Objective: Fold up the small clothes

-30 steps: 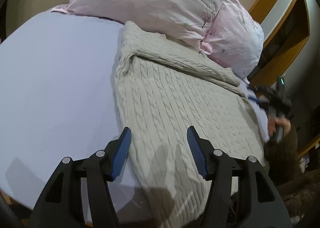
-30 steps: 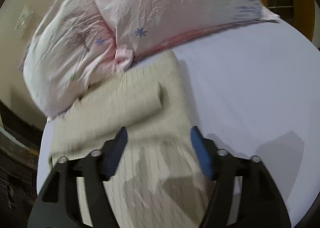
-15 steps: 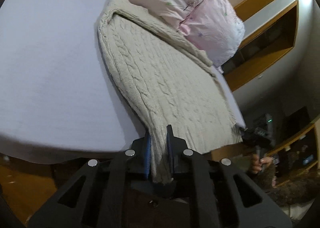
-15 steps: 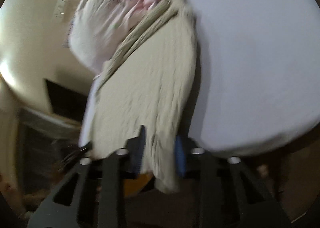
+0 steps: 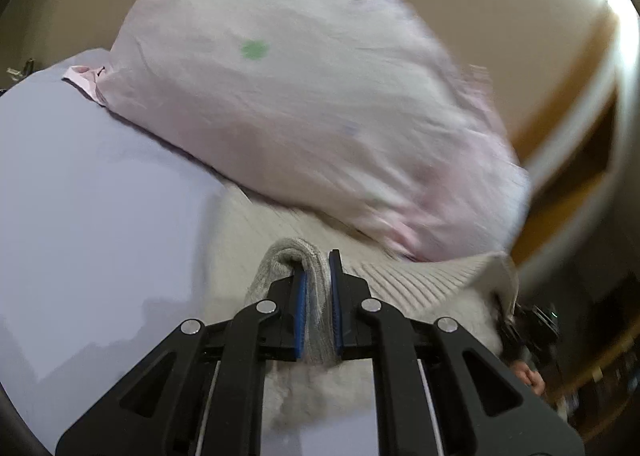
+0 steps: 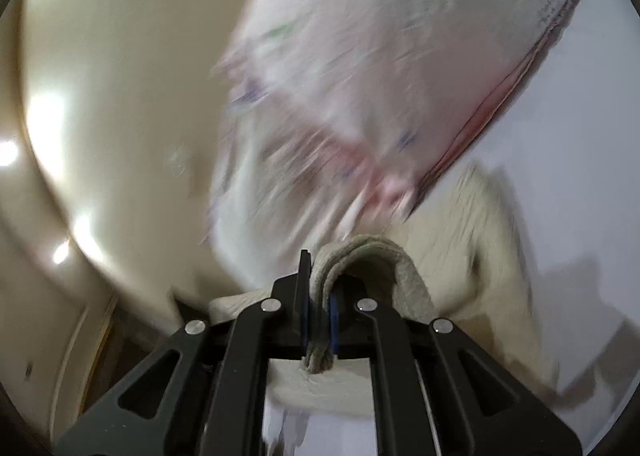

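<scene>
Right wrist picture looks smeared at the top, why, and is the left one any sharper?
Right wrist view: motion blur streaks the pink flowered pillow, while the black two-finger tool stays crisp. Left wrist view: milder blur, sharp tool, cream knitted sweater ribbing readable, edges fisheye-curved.

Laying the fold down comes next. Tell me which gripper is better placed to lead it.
Neither clearly. The left gripper and right gripper each have jaws shut on the knit sweater hem, both near the pillow; lower them together.

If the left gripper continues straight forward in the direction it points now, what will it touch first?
Probably the pink pillow, directly ahead of the left gripper, which is shut on the cream knit sweater; motion blur makes depth uncertain.
</scene>
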Demonstrator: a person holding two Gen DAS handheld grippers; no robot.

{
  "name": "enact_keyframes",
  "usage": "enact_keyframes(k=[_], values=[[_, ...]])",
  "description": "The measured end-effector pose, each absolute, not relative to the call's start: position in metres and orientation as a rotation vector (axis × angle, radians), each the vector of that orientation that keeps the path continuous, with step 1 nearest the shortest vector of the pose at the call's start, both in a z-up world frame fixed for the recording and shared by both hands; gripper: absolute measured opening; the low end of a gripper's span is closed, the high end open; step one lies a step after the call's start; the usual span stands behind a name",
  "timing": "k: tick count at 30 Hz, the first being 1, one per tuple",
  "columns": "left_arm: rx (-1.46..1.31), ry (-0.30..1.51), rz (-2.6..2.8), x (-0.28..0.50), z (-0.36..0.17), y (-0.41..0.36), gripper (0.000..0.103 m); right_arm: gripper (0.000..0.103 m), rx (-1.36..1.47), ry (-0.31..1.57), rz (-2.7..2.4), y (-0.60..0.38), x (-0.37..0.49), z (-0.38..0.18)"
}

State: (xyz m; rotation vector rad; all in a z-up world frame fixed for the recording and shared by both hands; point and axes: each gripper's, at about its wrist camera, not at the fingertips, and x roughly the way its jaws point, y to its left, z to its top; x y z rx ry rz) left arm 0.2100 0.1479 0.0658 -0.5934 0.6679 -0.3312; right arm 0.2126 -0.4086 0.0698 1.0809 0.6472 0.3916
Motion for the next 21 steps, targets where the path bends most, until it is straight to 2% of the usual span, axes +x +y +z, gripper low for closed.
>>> enact_keyframes(k=[3,5,6,7,8,9,10,11,12,13,18,21], values=[[-0.58,0.78,-0.244,0.27,0.038,0.141,0.01,0.007,1.064,0.785,0.265,-0.404,0.251,0.033],[-0.623,0.837,-0.246,0.284,0.022,0.142,0.01,0.012,1.078,0.831,0.247,-0.401,0.257,0.019],[-0.648,0.846,-0.265,0.284,0.019,0.145,0.011,0.018,1.076,0.835,0.247,-0.401,0.258,0.017],[-0.685,0.846,-0.302,0.282,0.018,0.15,0.014,0.04,1.078,0.824,0.264,-0.401,0.259,0.016],[-0.719,0.839,-0.334,0.278,0.018,0.155,0.021,0.053,1.081,0.779,0.309,-0.403,0.257,0.02],[-0.767,0.825,-0.376,0.273,0.021,0.161,0.027,0.075,1.076,0.727,0.343,-0.405,0.253,0.025],[-0.801,0.804,-0.398,0.267,0.025,0.168,0.051,0.094,1.065,0.694,0.347,-0.404,0.252,0.029],[-0.802,0.755,-0.377,0.256,0.034,0.177,0.078,0.099,1.042,0.654,0.332,-0.406,0.242,0.037],[-0.771,0.709,-0.347,0.245,0.042,0.183,0.085,0.101,1.027,0.628,0.338,-0.409,0.235,0.042],[-0.74,0.692,-0.341,0.238,0.049,0.183,0.087,0.101,1.015,0.613,0.36,-0.41,0.23,0.046],[-0.562,0.876,-0.355,0.226,0.036,0.162,0.085,0.101,0.988,0.616,0.38,-0.411,0.224,0.051],[-0.543,0.947,-0.356,0.23,0.022,0.152,0.078,0.101,0.987,0.628,0.384,-0.414,0.219,0.047]])
